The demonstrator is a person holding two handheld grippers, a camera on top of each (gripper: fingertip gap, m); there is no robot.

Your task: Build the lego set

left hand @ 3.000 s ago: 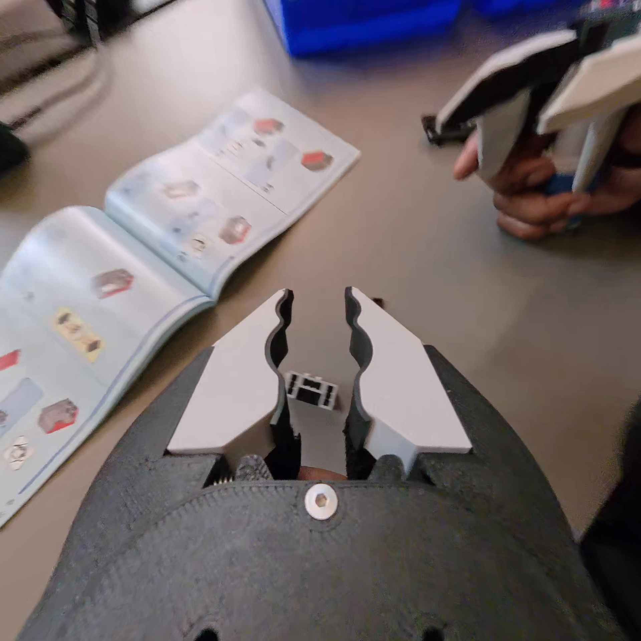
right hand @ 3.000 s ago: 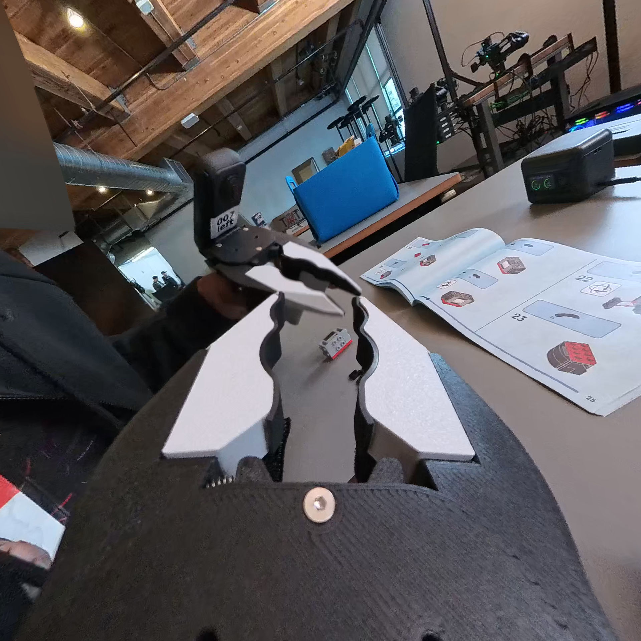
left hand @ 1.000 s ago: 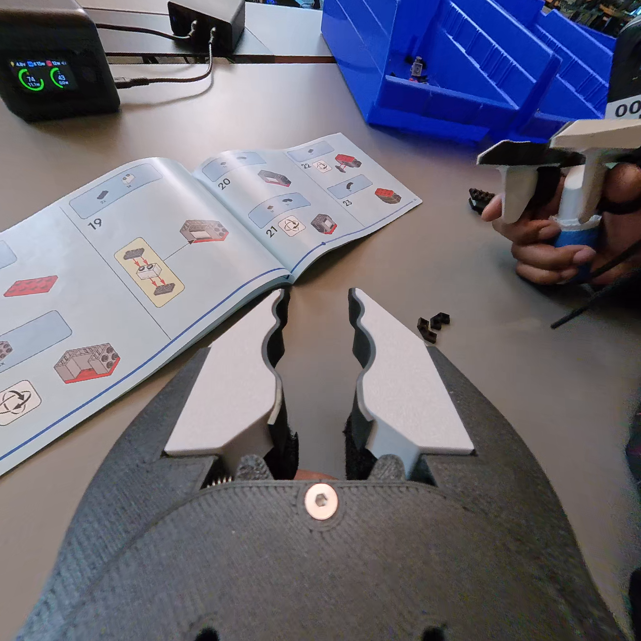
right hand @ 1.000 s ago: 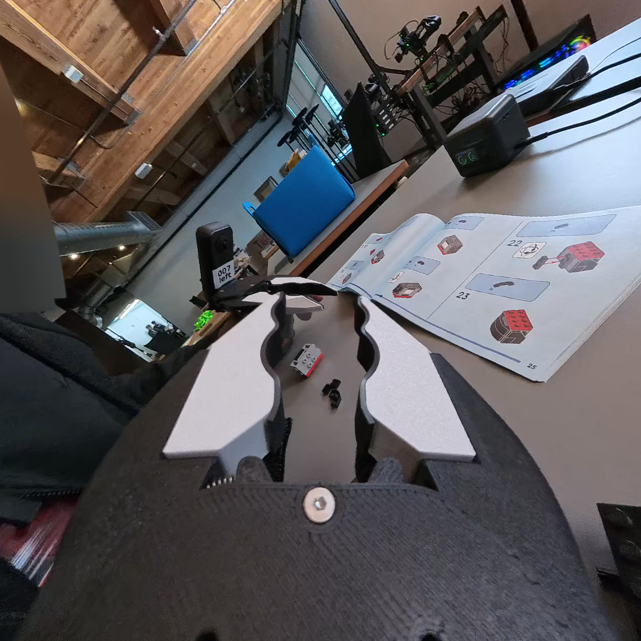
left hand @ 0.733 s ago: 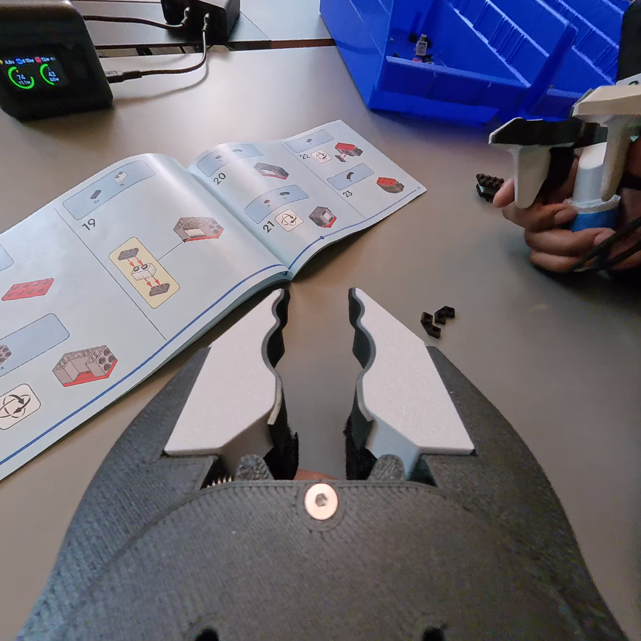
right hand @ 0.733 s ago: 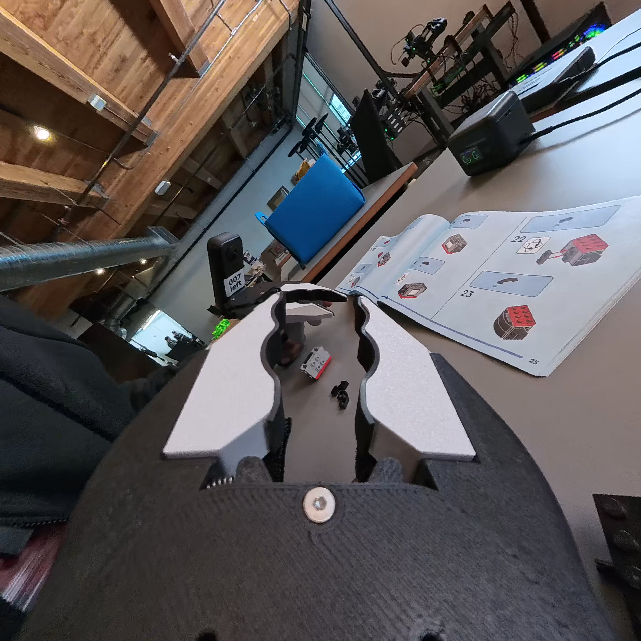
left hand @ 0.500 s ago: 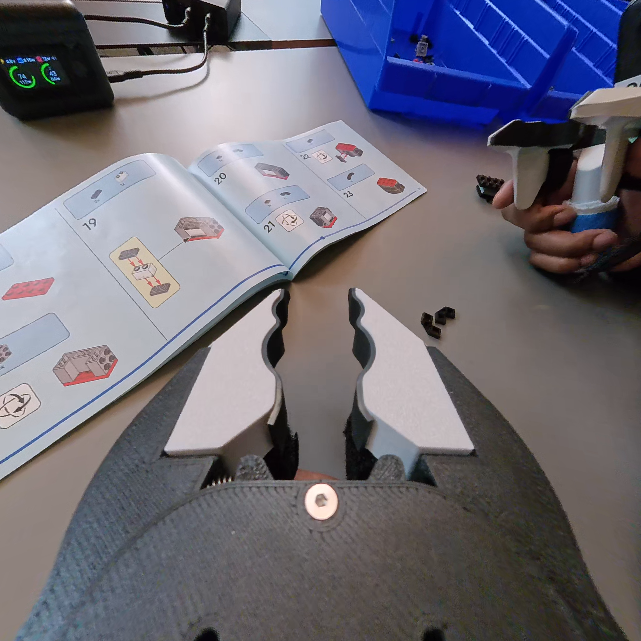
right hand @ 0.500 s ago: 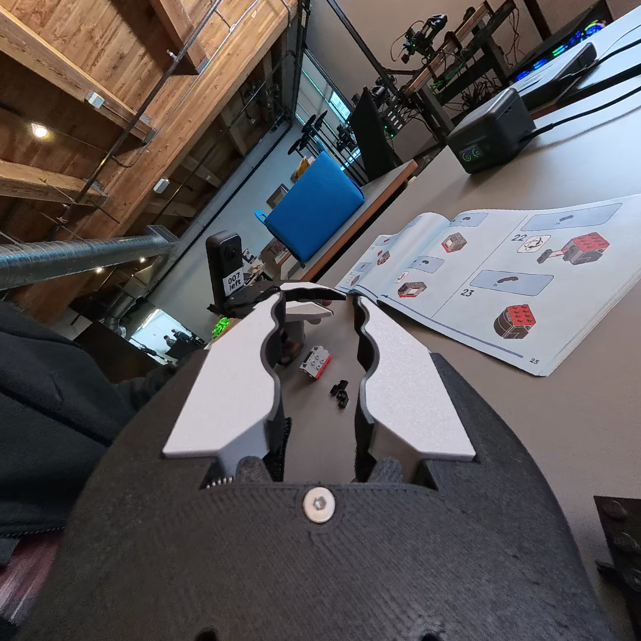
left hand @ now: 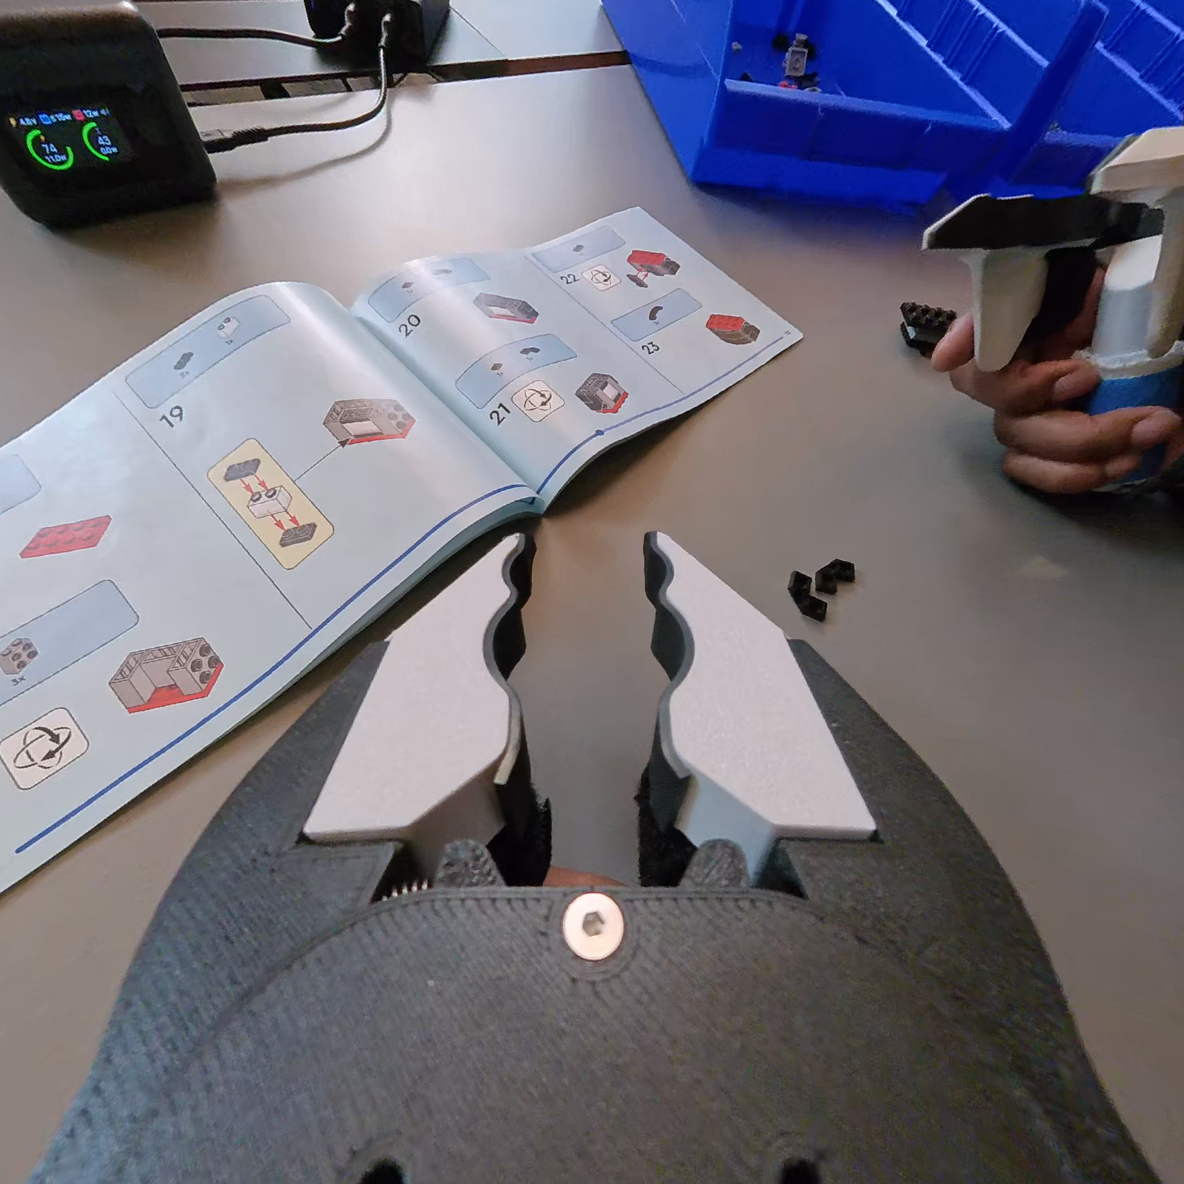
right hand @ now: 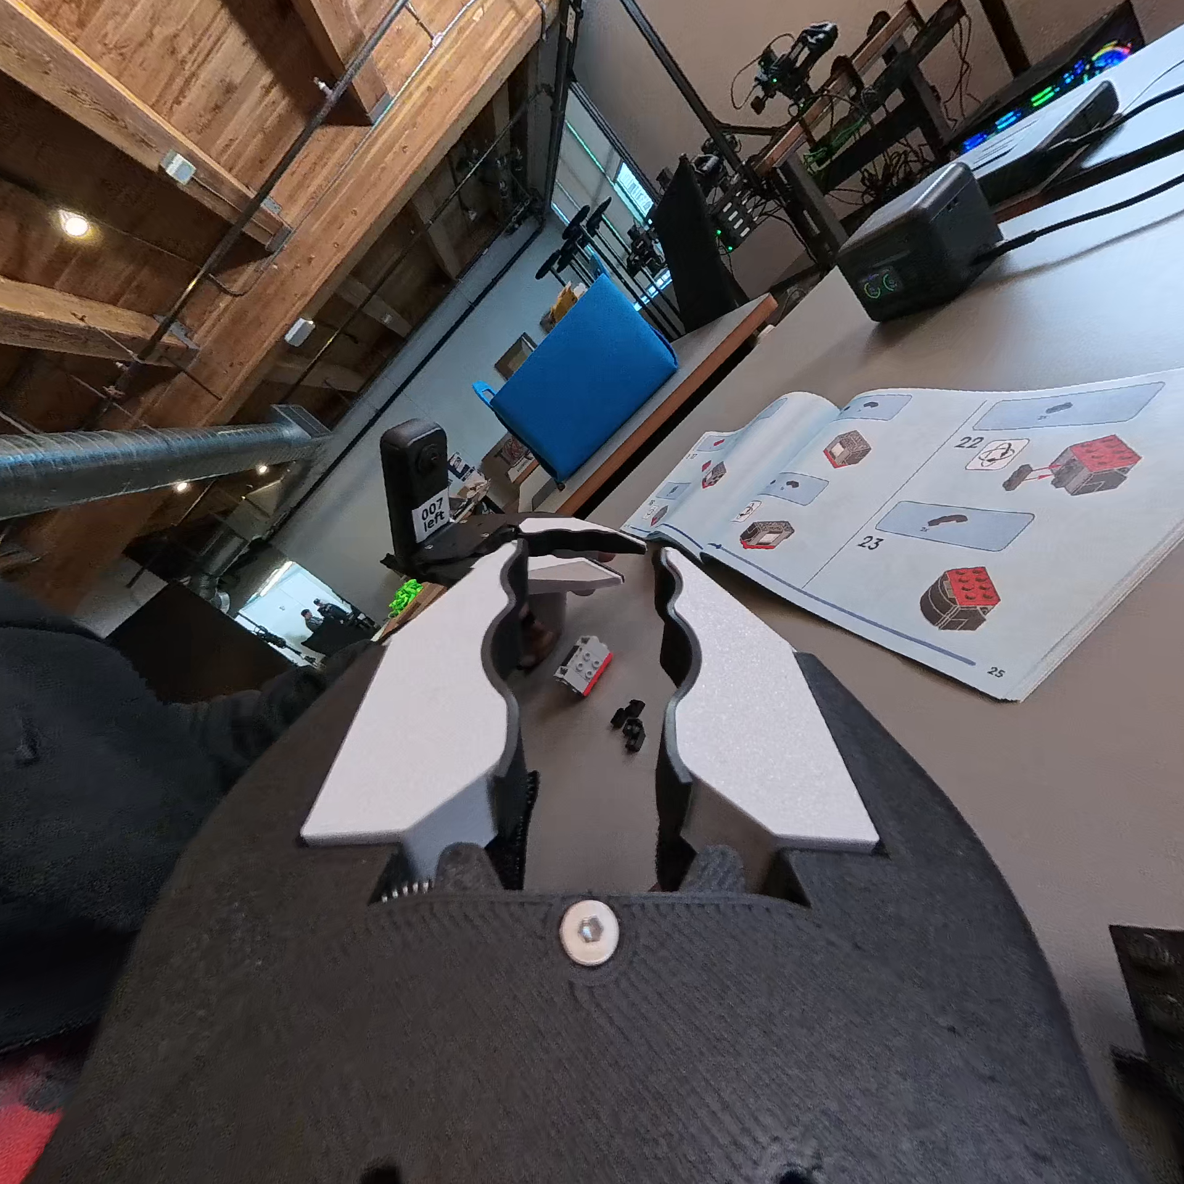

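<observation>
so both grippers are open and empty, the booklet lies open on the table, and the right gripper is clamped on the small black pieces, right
Not quite. The small black pieces lie loose on the table, ahead of the right gripper, as the right wrist view shows. Its jaws are apart and hold nothing. The rest stands: the left gripper is open and empty, and the booklet lies open.

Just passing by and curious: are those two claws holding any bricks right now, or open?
Left gripper: open, holding nothing.
Right gripper: open, holding nothing.
</observation>
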